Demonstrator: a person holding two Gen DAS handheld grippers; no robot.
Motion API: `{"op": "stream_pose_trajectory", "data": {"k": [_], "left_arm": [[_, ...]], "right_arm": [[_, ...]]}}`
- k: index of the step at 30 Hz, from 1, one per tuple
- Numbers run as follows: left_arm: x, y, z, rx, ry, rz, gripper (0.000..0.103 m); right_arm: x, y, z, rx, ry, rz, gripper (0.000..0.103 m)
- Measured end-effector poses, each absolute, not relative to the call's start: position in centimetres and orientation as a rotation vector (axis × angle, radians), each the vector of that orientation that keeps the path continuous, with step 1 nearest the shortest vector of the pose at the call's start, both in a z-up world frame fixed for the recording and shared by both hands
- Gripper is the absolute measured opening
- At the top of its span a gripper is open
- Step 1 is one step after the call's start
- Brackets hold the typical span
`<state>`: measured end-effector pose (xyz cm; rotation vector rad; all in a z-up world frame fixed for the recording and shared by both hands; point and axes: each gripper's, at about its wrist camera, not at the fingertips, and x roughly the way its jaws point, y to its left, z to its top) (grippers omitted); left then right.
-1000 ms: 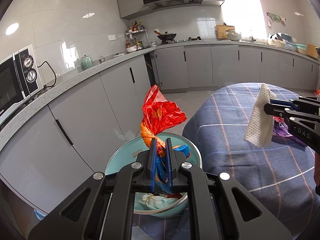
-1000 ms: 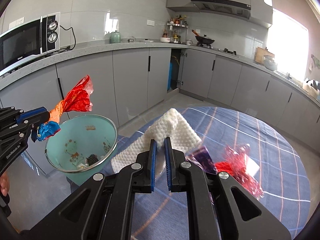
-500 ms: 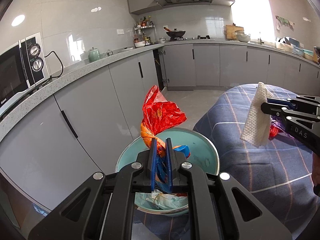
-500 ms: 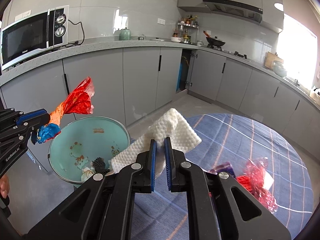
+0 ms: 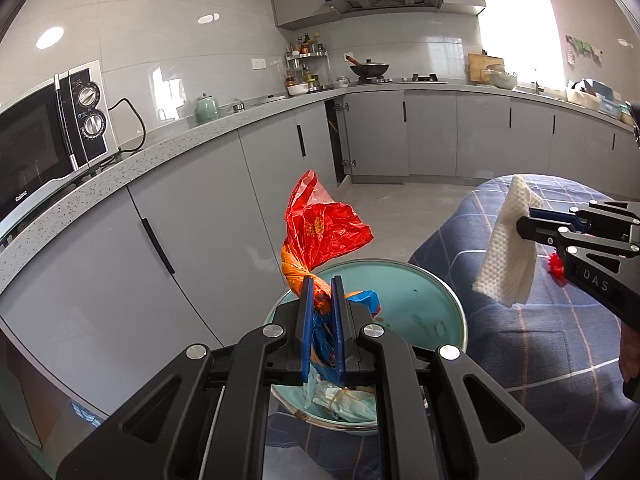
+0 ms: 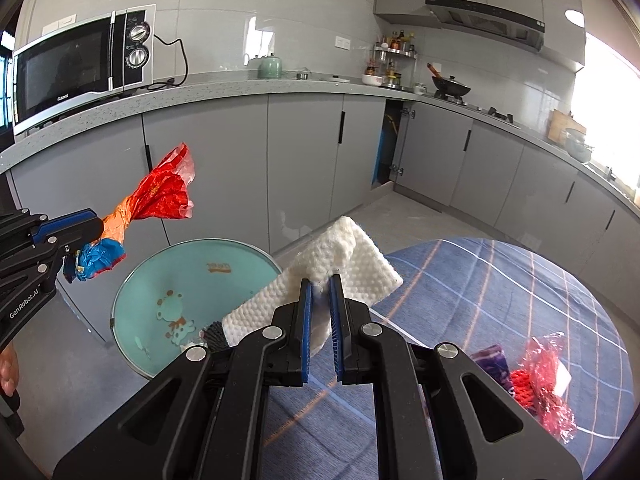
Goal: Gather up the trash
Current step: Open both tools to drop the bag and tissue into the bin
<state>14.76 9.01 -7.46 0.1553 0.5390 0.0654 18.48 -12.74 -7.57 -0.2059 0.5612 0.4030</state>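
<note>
My left gripper (image 5: 321, 292) is shut on a crumpled red, orange and blue plastic wrapper (image 5: 320, 232), held above the near rim of a teal trash bin (image 5: 424, 292). The bin holds some trash at its bottom. My right gripper (image 6: 320, 292) is shut on a white paper towel (image 6: 352, 260), held beside the bin's right rim. In the right wrist view the bin (image 6: 176, 276) lies left of the towel, with the left gripper (image 6: 86, 224) and wrapper (image 6: 160, 196) at its far left. The right gripper (image 5: 528, 224) and towel (image 5: 508, 256) show in the left wrist view.
A blue plaid-covered table (image 6: 500, 288) holds a red crinkly wrapper (image 6: 544, 384) and a purple wrapper (image 6: 490, 360) at the right. Grey cabinets (image 6: 240, 176) and a counter with a microwave (image 6: 80, 64) stand behind the bin. One cabinet door (image 5: 334, 140) is ajar.
Both grippers have moved closer over the bin, which now sits larger and more central. The towel has come nearer the bin's right rim. Both grips are unchanged.
</note>
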Motion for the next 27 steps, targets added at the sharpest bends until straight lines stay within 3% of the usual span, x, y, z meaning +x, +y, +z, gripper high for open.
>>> {"op": "stream_pose_trajectory", "data": {"k": [16,19,20,21,22,27], "left_arm": [[15.3,9.9,-7.6,0.136,0.557,0.071,0.01],[15.5,10.1,-7.8,0.138,0.562,0.082,0.013],[15.5,10.2,-7.8,0.133,0.564,0.085,0.019],[15.6,10.3,-7.8,0.132,0.565,0.085,0.037],[15.6,10.3,-7.8,0.134,0.56,0.092,0.05],[15.5,10.5,-7.9,0.124,0.557,0.1,0.054]], "right_arm": [[19.2,-10.1,-9.0,-0.232,0.586,0.482,0.01],[19.5,-9.3,-9.5,-0.242,0.591,0.511,0.016],[19.5,-9.1,-9.6,-0.242,0.579,0.506,0.028],[19.6,-9.2,-9.6,-0.241,0.575,0.499,0.041],[19.7,-9.1,-9.7,-0.231,0.581,0.506,0.041],[18.9,-9.9,-9.8,-0.232,0.587,0.498,0.041]]}}
